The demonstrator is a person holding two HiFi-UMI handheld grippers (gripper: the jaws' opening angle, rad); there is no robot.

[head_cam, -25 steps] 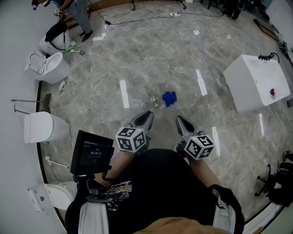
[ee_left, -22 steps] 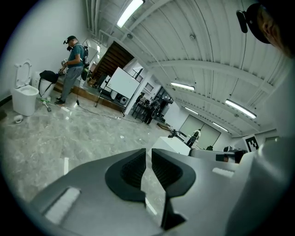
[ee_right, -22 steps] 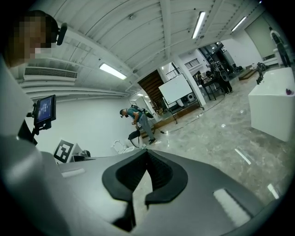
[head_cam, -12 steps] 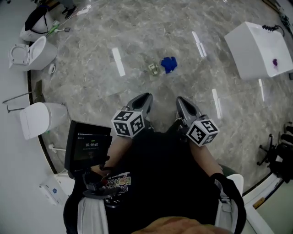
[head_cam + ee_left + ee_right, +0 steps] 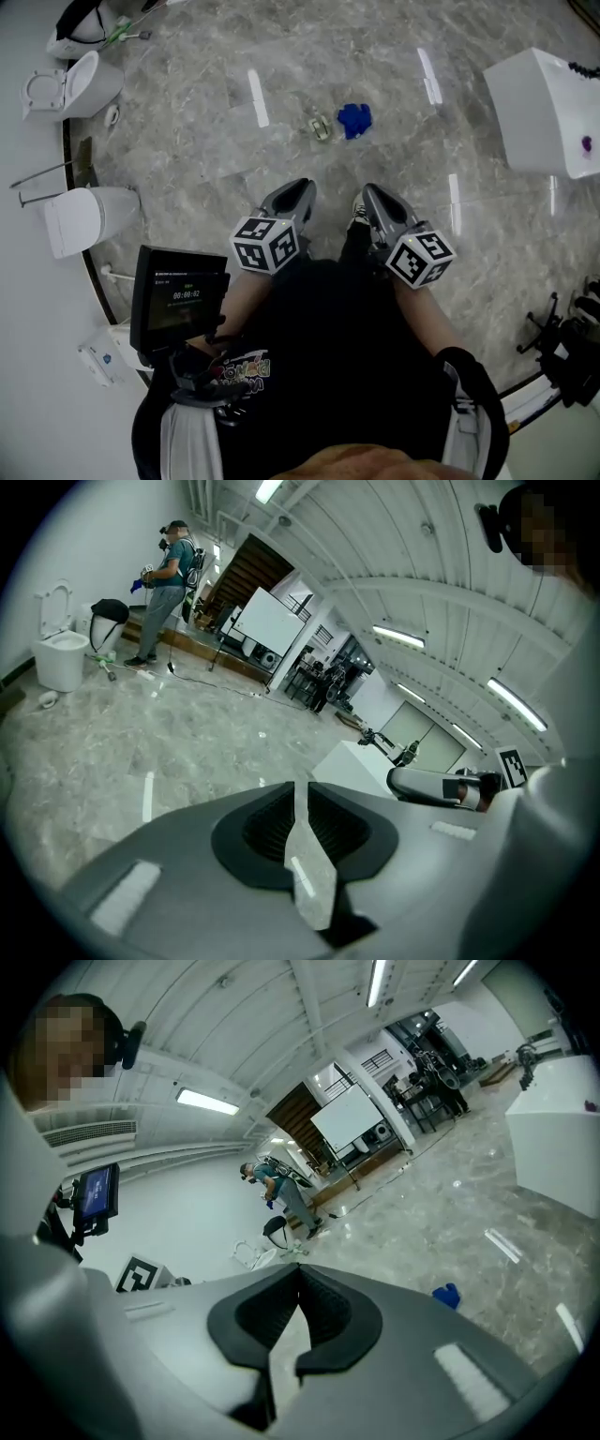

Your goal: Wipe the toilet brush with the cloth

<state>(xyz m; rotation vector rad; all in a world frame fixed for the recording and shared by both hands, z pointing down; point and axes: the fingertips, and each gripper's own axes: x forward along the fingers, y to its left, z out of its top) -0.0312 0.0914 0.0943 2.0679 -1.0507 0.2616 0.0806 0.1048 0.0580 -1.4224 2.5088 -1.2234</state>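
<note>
A blue cloth (image 5: 354,119) lies crumpled on the grey marble floor ahead of me, with a small pale object (image 5: 321,128) just to its left. The cloth (image 5: 447,1295) also shows low in the right gripper view. I cannot pick out a toilet brush for certain. My left gripper (image 5: 302,187) and right gripper (image 5: 368,192) hang side by side in front of my body, well short of the cloth. The left gripper (image 5: 301,785) shows a narrow gap with nothing in it. The right gripper (image 5: 298,1269) has its jaws together and holds nothing.
Toilets (image 5: 80,220) stand along the left wall, one with its lid up (image 5: 70,86). A white box (image 5: 548,108) stands at the right. A screen (image 5: 180,300) is mounted at my left side. A person (image 5: 169,583) stands far off by another toilet (image 5: 61,653).
Both grippers have sunk a little while staying side by side. The head view has swung, so the cloth and the white box sit higher in the picture.
</note>
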